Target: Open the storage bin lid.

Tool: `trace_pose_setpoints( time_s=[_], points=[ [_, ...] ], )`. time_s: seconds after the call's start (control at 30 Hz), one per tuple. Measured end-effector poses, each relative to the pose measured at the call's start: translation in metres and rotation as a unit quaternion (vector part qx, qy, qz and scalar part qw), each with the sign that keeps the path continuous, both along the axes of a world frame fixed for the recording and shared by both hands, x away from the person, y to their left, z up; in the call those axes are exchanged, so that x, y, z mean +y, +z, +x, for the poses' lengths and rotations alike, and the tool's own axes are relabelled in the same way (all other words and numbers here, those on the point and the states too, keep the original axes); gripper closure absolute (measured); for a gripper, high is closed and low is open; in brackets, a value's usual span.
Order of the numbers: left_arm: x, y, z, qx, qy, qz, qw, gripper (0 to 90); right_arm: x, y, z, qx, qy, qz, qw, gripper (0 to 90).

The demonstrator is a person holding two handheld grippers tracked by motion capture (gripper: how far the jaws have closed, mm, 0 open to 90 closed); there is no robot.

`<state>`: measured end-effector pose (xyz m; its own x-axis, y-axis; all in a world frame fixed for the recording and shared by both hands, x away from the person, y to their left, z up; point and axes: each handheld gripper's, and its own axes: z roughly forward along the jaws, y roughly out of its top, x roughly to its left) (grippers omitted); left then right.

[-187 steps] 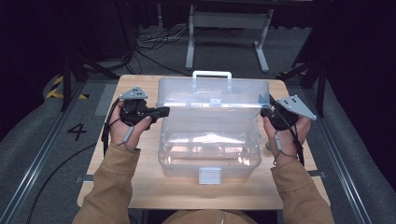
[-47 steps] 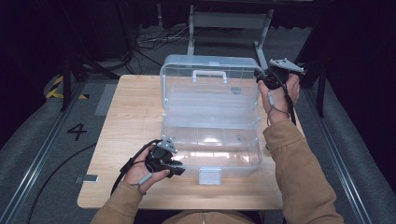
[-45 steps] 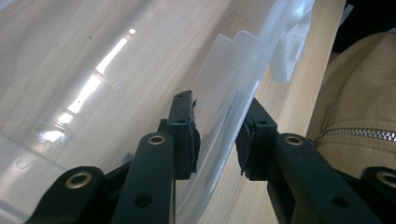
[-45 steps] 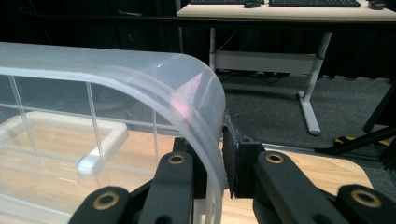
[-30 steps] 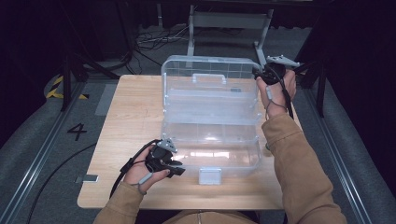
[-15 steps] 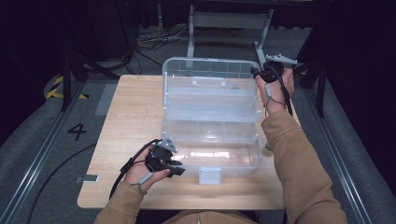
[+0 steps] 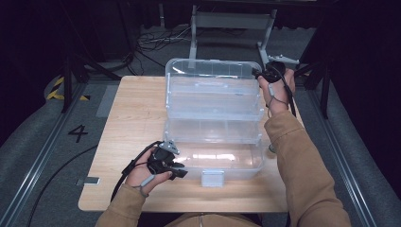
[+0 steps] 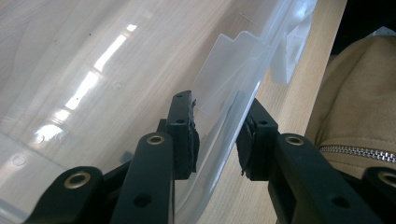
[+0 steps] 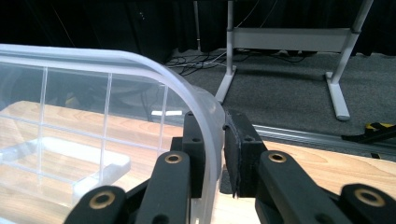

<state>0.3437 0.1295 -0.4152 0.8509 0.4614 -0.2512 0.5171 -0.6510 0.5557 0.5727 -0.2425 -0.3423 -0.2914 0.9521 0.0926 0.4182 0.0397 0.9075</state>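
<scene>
A clear plastic box (image 7: 215, 142) was seen standing open in the middle of the wooden bench (image 7: 127, 118), its lid (image 7: 213, 90) raised at the far side. In the high view, the left tool (image 7: 176, 166) was held at the box's near left corner and the right tool (image 7: 259, 74) at the lid's far right corner. The left gripper view showed what the high view could not: the front wall (image 8: 229, 116) sat between the part-open jaws, though contact could not be made out. In the right gripper view, the lid's curved rim (image 9: 205, 121) was seen pinched between narrowly parted jaws.
</scene>
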Motion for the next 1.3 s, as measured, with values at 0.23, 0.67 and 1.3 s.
trace_pose_setpoints(
  time_s=[0.23, 0.67, 1.3],
  points=[
    [0.0, 0.0, 0.0, 0.0, 0.0, 0.0, 1.0, 69.6, 0.0, -0.005, 0.005, 0.0, 0.005, -0.005, 1.0, 79.7],
    [0.0, 0.0, 0.0, 0.001, 0.0, 0.0, 1.0, 69.6, -0.003, -0.015, 0.015, 0.009, 0.013, -0.004, 0.9999, 79.5],
    [0.0, 0.0, 0.001, 0.002, -0.001, 0.0, 1.0, 69.5, -0.01, -0.045, 0.036, 0.054, 0.037, 0.007, 0.9978, 81.8]
  ],
)
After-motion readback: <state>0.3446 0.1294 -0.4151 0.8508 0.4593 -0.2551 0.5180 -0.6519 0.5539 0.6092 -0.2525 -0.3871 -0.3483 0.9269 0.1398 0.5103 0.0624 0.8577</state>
